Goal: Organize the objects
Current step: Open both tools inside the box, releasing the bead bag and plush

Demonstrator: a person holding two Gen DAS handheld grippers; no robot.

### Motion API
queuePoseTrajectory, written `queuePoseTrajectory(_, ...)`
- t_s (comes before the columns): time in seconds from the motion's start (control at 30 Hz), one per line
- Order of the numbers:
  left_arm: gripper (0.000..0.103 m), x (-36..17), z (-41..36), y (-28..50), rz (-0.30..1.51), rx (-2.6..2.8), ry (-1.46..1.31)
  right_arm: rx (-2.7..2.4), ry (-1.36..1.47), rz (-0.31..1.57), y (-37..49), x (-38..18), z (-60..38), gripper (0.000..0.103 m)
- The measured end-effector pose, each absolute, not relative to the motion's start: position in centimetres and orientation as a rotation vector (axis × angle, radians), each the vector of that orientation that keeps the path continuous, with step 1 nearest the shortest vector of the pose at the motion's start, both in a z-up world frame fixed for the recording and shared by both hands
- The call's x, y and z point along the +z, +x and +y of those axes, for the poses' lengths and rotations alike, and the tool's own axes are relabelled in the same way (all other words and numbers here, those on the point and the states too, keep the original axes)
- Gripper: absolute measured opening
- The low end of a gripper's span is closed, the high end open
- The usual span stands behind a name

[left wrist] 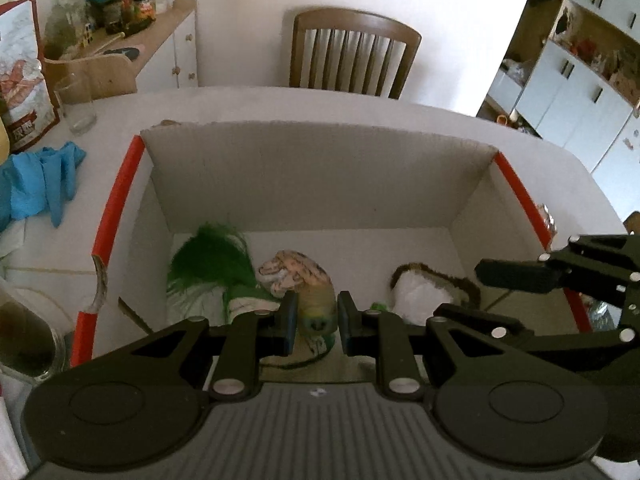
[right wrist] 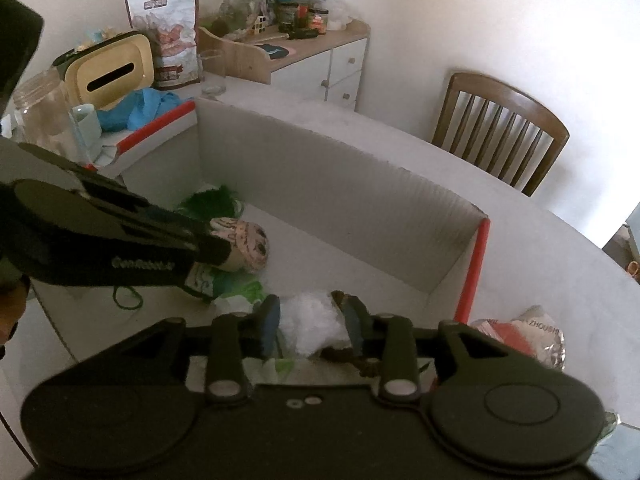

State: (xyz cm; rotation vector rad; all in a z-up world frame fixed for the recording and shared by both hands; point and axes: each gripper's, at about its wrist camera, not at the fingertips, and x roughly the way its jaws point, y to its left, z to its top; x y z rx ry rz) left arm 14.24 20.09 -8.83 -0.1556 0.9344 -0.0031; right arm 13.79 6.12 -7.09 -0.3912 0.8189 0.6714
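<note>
A white cardboard box with red edges point(left wrist: 120, 184) stands on the table. Inside it lie a green feathery item point(left wrist: 208, 256), a small doll with a patterned cloth head point(left wrist: 296, 276) and a white fluffy piece with a brown rim point(left wrist: 420, 292). My left gripper point(left wrist: 316, 320) is down in the box, its jaws close on either side of the doll's body. In the right wrist view my right gripper point(right wrist: 310, 326) has its jaws on both sides of the white fluffy piece point(right wrist: 308, 320), near the box's red corner point(right wrist: 476, 256). The doll point(right wrist: 248, 246) shows at the left gripper's tip.
A wooden chair point(left wrist: 352, 52) stands behind the table. Blue gloves point(left wrist: 44, 176), a drinking glass point(left wrist: 78, 104), a snack bag point(left wrist: 20, 76) and a jar point(left wrist: 24, 340) sit left of the box. A foil packet point(right wrist: 528, 336) lies right of it. A cluttered sideboard point(right wrist: 304, 44) stands behind.
</note>
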Motion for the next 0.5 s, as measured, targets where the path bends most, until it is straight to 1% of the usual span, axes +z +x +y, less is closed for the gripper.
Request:
queuePoseTrajectory(0.23,0.021,-9.0,19.4,13.8,0.969,-0.014,-0.122,0.693,-0.38,0.826,13.1,-6.9,5.4,0.043)
queuePoseTrajectory(0.37,0.024,-9.0,19.4,13.4,0.977,-0.024,-0.128,0.697,-0.365,0.827,12.6,-6.6,4.7,0.05)
queuePoseTrajectory(0.5,0.026,-8.9,19.2,12.9,0.979,-0.027,-0.129,0.71,-0.346,0.82,12.1,-6.1,4.1,0.053)
